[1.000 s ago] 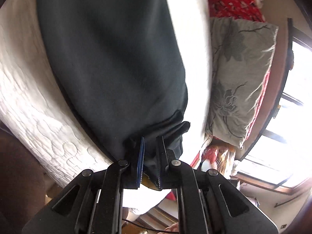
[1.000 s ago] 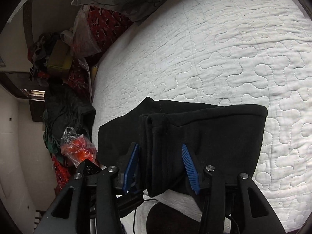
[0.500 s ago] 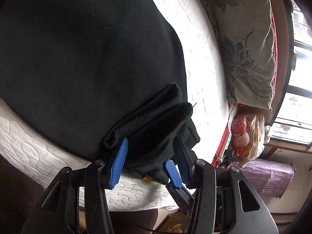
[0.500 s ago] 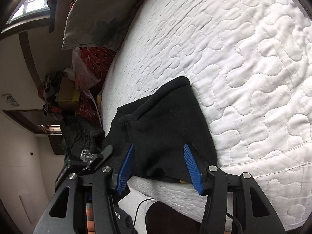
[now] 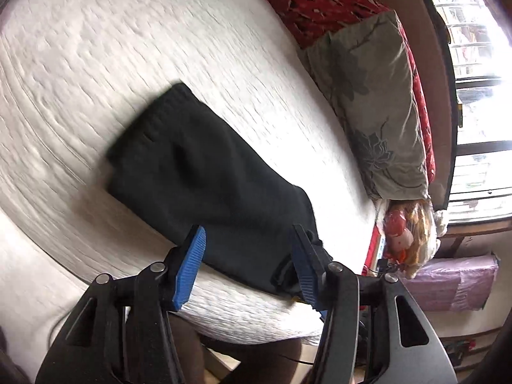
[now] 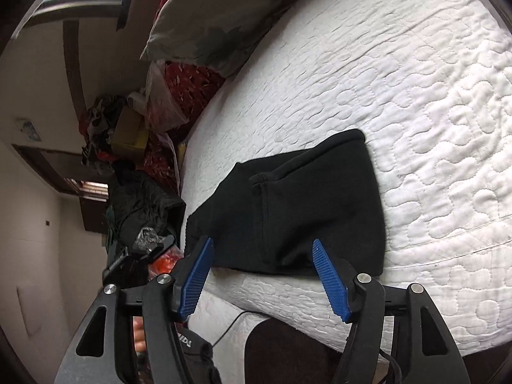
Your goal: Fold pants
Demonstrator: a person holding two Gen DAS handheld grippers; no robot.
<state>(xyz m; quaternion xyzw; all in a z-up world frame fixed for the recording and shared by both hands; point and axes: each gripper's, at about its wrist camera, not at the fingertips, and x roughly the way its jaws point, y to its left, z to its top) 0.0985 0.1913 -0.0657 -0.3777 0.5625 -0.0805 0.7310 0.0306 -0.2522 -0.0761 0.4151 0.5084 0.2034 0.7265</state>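
Having just let go, we are holding both hand-held grippers, left [image 5: 248,257] and right [image 6: 262,275], opening wide and empty above the folded black pants [image 6: 304,211] lying on the bed [image 6: 416,96].

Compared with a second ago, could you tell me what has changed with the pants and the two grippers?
The left gripper, then clamped on the pants, has let go; its jaws have just been opening and it has drawn back. The right gripper's jaws have also opened further, nothing pinched between them. The pants now lie folded near the edge of the white quilt. The pillow has stayed put.
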